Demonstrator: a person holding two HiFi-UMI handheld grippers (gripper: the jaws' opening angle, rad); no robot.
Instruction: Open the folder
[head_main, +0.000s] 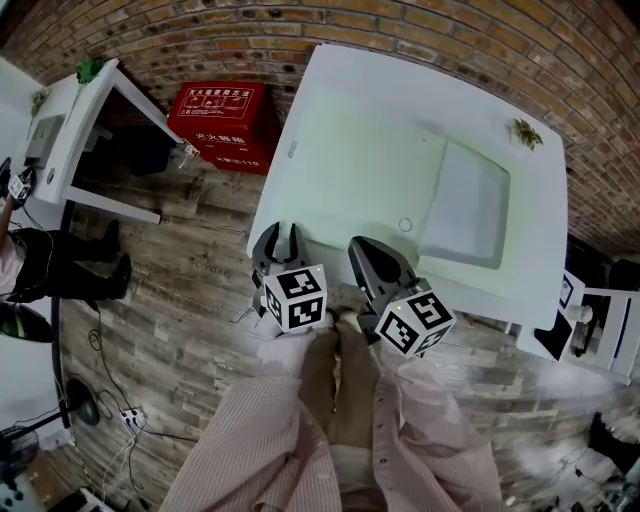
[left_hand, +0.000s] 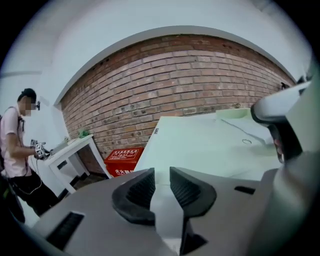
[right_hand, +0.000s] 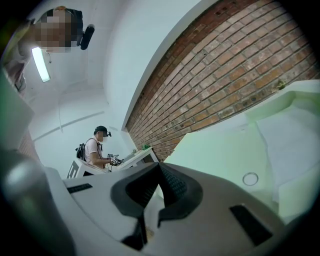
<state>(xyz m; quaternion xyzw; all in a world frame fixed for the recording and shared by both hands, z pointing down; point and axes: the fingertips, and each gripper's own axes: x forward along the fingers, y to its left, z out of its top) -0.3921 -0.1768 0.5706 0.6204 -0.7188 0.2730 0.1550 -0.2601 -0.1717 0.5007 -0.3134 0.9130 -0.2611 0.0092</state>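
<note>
My left gripper (head_main: 280, 232): at the table's (head_main: 350, 120) near edge, fingers apart, empty. My right gripper (head_main: 362, 248): just right of it, fingers together. Folder (head_main: 465, 205): flat, farther right.

In the head view, the hands that hold the left gripper (head_main: 279, 245) and the right gripper (head_main: 380, 262) are mostly hidden behind the marker cubes and the striped sleeves (head_main: 300, 440). The small green thing (head_main: 525, 132) on the table (head_main: 340, 150), at 1 o'clock, is too small to identify. The print on the red box (head_main: 222, 122) at 11 o'clock is too small to read. A person (head_main: 40, 265) at 9 o'clock is cut off by the picture's edge. In the right gripper view the folder (right_hand: 295, 145) runs off the edge at 3 o'clock. In the left gripper view the right gripper's body covers the folder's 3 o'clock side.
</note>
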